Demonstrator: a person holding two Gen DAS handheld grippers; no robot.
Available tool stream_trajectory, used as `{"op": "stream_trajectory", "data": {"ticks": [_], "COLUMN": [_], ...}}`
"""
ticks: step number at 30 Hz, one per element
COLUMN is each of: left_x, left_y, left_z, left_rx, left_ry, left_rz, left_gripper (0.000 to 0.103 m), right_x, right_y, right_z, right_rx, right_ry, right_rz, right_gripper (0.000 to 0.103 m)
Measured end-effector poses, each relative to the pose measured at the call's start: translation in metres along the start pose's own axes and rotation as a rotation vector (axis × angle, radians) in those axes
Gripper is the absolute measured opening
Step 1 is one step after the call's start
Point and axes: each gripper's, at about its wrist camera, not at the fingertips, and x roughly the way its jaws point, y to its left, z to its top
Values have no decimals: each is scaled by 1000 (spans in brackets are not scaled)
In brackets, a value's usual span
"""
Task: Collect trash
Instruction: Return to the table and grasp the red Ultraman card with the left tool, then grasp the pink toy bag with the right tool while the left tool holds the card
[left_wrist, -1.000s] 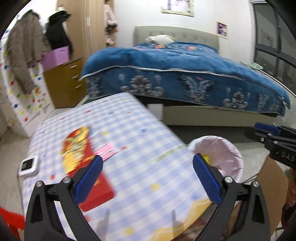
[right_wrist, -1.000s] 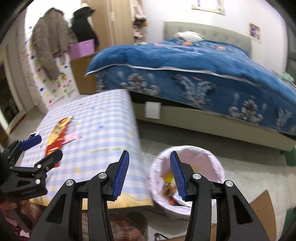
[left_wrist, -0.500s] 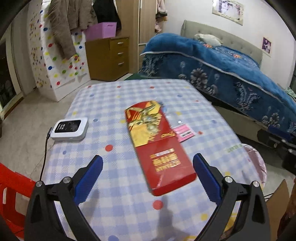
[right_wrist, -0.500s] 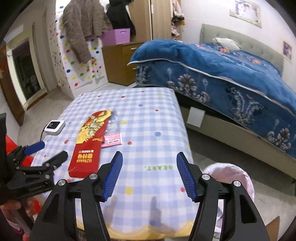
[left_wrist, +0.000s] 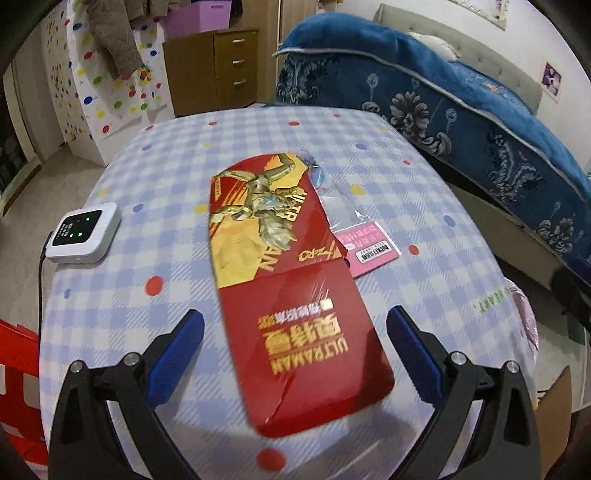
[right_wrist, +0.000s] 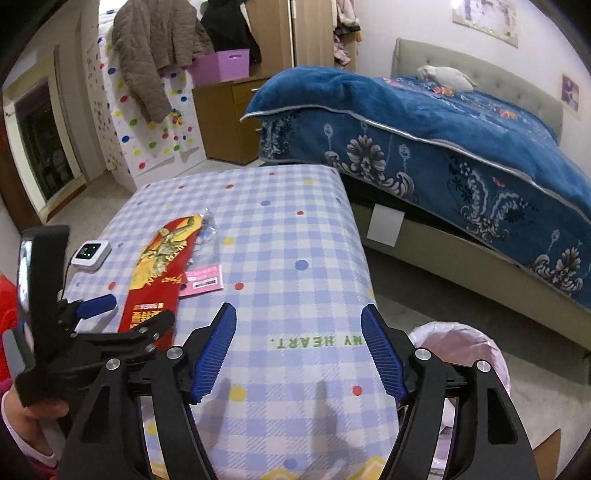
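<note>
Red wrapper (left_wrist: 291, 280) lies flat on the checked table (left_wrist: 424, 192), long axis running from the near edge toward the far edge, slightly slanted; its printed-figure end points away, its text end lies nearest the left tongs (left_wrist: 295, 354). Left tongs wide open, holding nothing, one finger to either side of the wrapper's near end. Pink card (left_wrist: 371, 251) touches the wrapper's right edge. Right tongs (right_wrist: 299, 350) wide open, empty, over the table's near right part. Bin (right_wrist: 469, 343) stands on the floor beside the table. White device (left_wrist: 85, 232) left of the wrapper.
</note>
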Motion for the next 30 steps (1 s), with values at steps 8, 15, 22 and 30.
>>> {"op": "stream_trajectory", "data": {"ticks": [8, 15, 22, 30], "left_x": [16, 8, -26, -71], "left_y": [-6, 3, 24, 48], "left_z": [6, 3, -13, -11], "left_rx": [-5, 31, 13, 9], "left_ry": [17, 1, -64, -179], "left_rz": [89, 34, -16, -14], "left_gripper": [97, 83, 83, 83], "right_x": [0, -9, -11, 1], "right_y": [-4, 1, 13, 47], "right_z": [-4, -11, -15, -4], "right_rx": [0, -21, -46, -110], "right_ry": [2, -2, 7, 19], "right_rz": [1, 1, 24, 94], "right_gripper": [71, 71, 70, 58]}}
